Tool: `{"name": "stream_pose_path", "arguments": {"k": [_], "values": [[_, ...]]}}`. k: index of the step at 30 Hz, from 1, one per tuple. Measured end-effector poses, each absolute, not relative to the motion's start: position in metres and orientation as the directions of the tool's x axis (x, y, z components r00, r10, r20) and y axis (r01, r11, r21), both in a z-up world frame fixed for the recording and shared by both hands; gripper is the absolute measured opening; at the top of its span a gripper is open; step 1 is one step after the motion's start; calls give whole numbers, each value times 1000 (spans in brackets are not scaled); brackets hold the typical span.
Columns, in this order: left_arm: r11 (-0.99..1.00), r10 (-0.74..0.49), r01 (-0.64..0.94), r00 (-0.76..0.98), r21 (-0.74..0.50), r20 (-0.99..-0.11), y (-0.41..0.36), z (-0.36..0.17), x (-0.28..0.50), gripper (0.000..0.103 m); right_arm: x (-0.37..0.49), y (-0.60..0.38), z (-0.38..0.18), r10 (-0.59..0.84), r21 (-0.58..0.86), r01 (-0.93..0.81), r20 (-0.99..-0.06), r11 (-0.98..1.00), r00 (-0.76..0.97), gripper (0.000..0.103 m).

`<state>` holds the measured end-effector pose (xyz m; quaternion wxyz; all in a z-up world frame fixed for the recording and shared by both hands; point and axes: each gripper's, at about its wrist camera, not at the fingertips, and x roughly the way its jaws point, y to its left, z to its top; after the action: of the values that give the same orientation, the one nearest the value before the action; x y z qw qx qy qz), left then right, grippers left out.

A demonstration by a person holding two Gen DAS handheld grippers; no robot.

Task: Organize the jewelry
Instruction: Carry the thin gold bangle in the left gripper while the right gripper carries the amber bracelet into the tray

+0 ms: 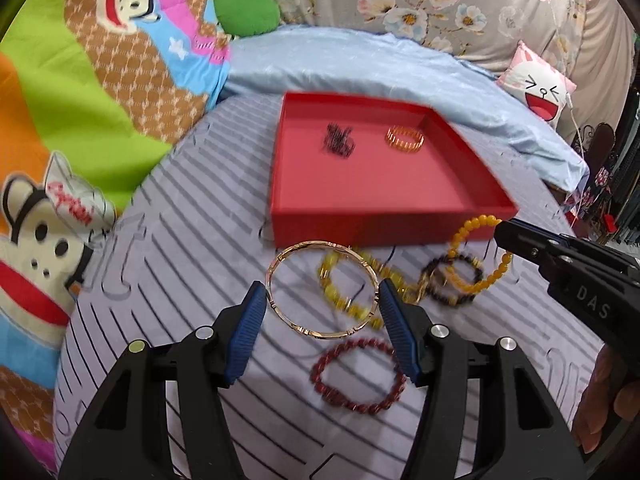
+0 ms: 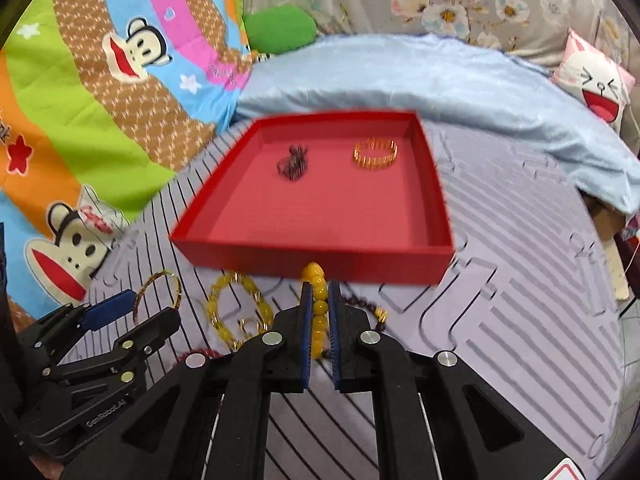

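Note:
A red tray [image 1: 380, 224] [image 2: 320, 258] lies on the striped grey mat and holds a black beaded piece [image 1: 338, 140] [image 2: 293, 164] and a gold bracelet [image 1: 405, 139] [image 2: 375, 153]. In front of it lie a gold bangle [image 1: 280, 268] [image 2: 176, 284], a yellow bracelet [image 1: 332, 288] [image 2: 224, 304], a dark bead bracelet [image 1: 436, 292] and a dark red one [image 1: 360, 376]. My left gripper [image 1: 322, 296] is open around the gold bangle, which sits between its fingers. My right gripper [image 2: 320, 292] is shut on an orange bead bracelet [image 2: 318, 300] [image 1: 472, 256].
A colourful cartoon quilt [image 1: 80, 100] lies to the left, a light blue blanket [image 1: 360, 64] behind the tray, and a white cat cushion [image 1: 540, 88] at the far right. The mat's right edge drops off near clutter [image 1: 600, 184].

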<state>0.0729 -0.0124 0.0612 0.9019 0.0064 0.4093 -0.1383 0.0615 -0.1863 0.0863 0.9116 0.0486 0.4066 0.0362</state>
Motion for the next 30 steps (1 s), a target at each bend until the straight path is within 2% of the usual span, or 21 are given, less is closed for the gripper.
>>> {"name": "stream_pose_path", "arguments": {"k": [11, 16, 20, 30], "values": [[948, -282, 309, 689, -82, -667, -48, 105, 135, 56, 122, -205, 125, 109, 121, -34, -697, 992, 709, 7], [946, -274, 318, 700, -55, -659, -68, 104, 173, 56, 162, -213, 116, 165, 210, -17, -715, 978, 679, 7], [950, -254, 309, 679, -45, -689, -78, 88, 202, 56, 193, -216, 98, 184, 246, 6, -738, 969, 649, 7], [955, -205, 298, 622, -14, -756, -89, 47, 233, 56, 228, -217, 49, 111, 166, 43, -808, 985, 579, 7]]}}
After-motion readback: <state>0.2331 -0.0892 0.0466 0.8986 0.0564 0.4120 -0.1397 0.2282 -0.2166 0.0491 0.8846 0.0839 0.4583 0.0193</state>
